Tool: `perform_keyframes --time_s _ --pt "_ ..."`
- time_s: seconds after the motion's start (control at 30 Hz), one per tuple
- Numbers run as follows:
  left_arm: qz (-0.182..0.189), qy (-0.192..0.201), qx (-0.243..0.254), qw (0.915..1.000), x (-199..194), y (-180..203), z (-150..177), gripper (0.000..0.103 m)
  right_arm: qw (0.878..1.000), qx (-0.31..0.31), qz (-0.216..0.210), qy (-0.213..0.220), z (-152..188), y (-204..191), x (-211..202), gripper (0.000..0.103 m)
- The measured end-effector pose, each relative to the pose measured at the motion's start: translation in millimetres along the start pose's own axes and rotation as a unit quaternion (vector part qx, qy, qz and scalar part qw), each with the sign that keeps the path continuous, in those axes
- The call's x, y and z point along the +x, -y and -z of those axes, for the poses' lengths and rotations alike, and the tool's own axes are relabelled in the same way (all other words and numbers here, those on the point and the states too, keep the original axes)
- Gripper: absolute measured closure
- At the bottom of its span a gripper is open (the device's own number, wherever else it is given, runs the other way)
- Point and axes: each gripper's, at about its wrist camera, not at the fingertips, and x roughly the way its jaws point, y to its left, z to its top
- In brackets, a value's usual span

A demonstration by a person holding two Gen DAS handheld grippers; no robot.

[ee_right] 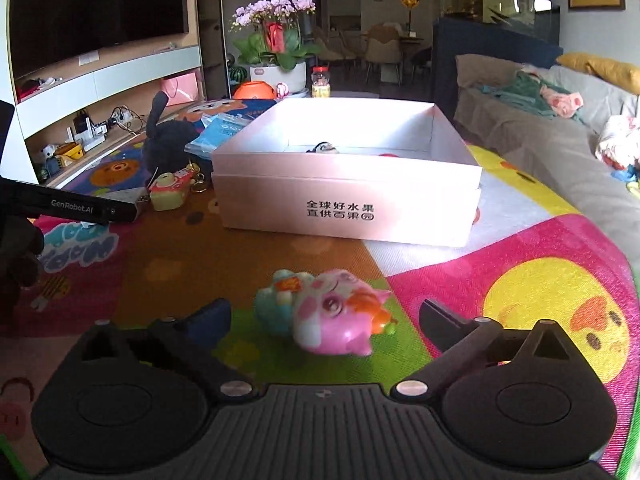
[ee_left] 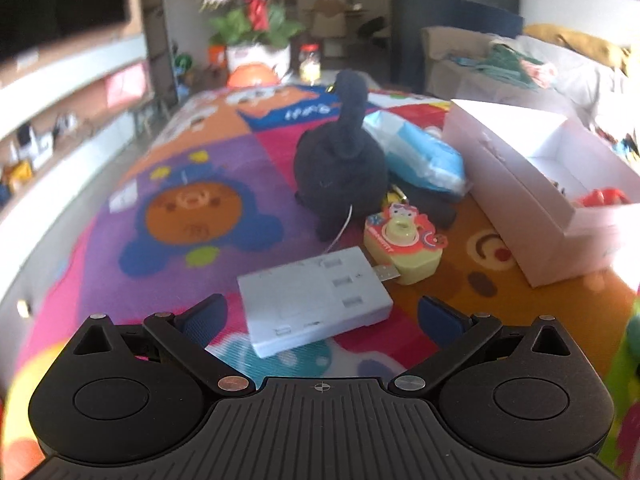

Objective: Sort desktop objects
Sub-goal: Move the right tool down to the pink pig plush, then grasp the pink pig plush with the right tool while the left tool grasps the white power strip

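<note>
Right tool (ee_right: 324, 316) spread wide w/ pink pig toy (ee_right: 332, 320) lying on the mat btwn its fingers, untouched. Square up on the pig's body, close gently, lift into pink box (ee_right: 348, 200) just behind. Left tool (ee_left: 320, 316) also spread, grey hub (ee_left: 316, 296) btwn fingers, not gripped.

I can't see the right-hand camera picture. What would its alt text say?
An open right gripper points at a pink toy pig lying on a colourful play mat, the pig between its spread fingers but not gripped. Behind stands an open pink box with printed characters; a black plush toy lies to the left.
</note>
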Motion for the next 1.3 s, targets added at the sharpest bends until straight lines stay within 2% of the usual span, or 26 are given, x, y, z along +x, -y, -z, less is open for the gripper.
perform_keyframes --time_s 0.07,0.17,0.23,0.3,0.37,0.5,0.6,0.73,0.8,0.9,1.07,1.1,1.17,1.23,1.27,1.3 --pt "0.006 -0.005 -0.012 0.9999 6.9 0.0 -2.9 0.000 1.000 0.007 0.004 -0.006 0.3 2.1 2.4 0.002" --pt "-0.016 0.000 0.004 0.9999 15.1 2.2 -3.7 0.000 1.000 0.016 0.008 -0.003 1.5 4.6 0.6 0.000" --pt "-0.017 0.003 0.004 0.9998 15.4 -2.0 -2.4 0.000 1.000 0.019 0.009 0.002 2.2 5.7 -1.6 0.000" --pt "-0.015 0.006 0.001 0.9999 12.4 -7.6 -0.1 0.005 1.000 0.020 0.008 0.003 2.3 6.5 -2.5 0.000" --pt "-0.016 0.013 0.005 0.9998 8.4 -11.7 2.8 0.016 1.000 0.021 0.006 0.001 2.3 6.7 -1.4 0.000" --pt "-0.018 0.018 0.021 0.9995 -0.8 -14.0 9.6 0.016 1.000 0.016 0.007 -0.002 2.3 5.1 -1.0 0.000" --pt "0.020 0.012 0.042 0.9988 -14.7 -7.9 20.1 0.016 1.000 0.008 0.013 -0.002 2.8 2.1 -1.3 0.000" --pt "0.092 0.005 0.088 0.9919 -37.7 11.5 42.1 0.016 1.000 0.001 0.017 -0.003 2.4 0.0 -1.6 0.000" --pt "0.109 0.008 0.106 0.9883 -45.0 22.0 50.6 0.010 1.000 -0.001 0.023 -0.008 1.8 -1.3 -0.1 0.000" --pt "0.123 0.007 0.112 0.9861 -48.0 32.7 56.3 0.007 0.999 -0.010 0.035 -0.012 1.0 -5.8 2.0 0.000" --pt "0.115 0.004 0.096 0.9887 -43.6 36.8 51.5 0.006 0.999 -0.003 0.034 -0.019 -3.6 -14.0 8.2 0.000" --pt "0.112 0.004 0.093 0.9893 -42.2 37.7 50.5 0.006 0.999 -0.001 0.033 -0.021 -4.5 -16.6 10.2 0.001" --pt "0.107 0.006 0.091 0.9901 -41.4 39.3 49.4 0.007 0.999 -0.001 0.039 -0.025 -6.2 -21.3 15.0 0.017" --pt "0.102 0.010 0.097 0.9900 -41.5 41.8 50.1 0.009 0.999 0.003 0.042 -0.025 -7.1 -21.9 17.0 0.027" --pt "0.101 0.013 0.102 0.9895 -42.8 42.7 51.5 0.015 0.999 0.003 0.042 -0.022 -7.2 -21.6 15.8 0.029" --pt "0.105 0.015 0.107 0.9886 -45.5 43.1 52.6 0.015 0.999 0.000 0.041 -0.021 -7.0 -21.5 14.3 0.030"
